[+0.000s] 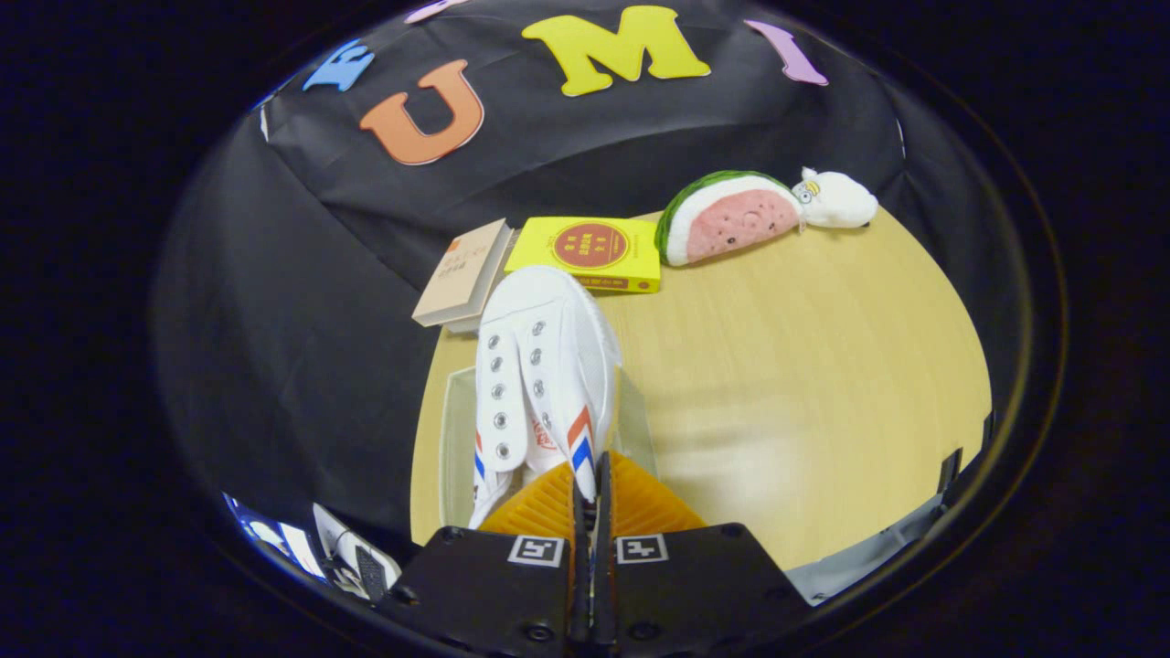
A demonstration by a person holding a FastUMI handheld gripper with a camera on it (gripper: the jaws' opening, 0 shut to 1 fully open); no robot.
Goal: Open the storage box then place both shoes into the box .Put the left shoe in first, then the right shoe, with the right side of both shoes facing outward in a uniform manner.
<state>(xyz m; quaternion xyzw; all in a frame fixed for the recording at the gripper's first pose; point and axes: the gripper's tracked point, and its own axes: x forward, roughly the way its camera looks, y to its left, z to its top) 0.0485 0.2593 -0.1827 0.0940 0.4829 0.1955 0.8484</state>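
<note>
The gripper (591,493) is clamped on the side wall of a white shoe (539,375), its two fingers pressed almost together with only the thin canvas between them; the shoe hangs toe-forward ahead of the fingers, over the clear storage box (454,429), whose pale walls show on either side of it on the wooden table (804,366); whether any lid remains on the box cannot be told, nor whether a shoe already lies inside. The step in hand looks to be lowering this shoe into the box; to do it well the operator should keep the pinch firm, since a grip on thin fabric may let the shoe swing or slip; the sole should come down level between the walls, with the striped side turned outward as the task asks; release should wait until the shoe rests on the floor of the box. Beyond the toe lie a yellow book (585,251), a tan book (462,274) and a watermelon plush (727,219), well apart from the box.
</note>
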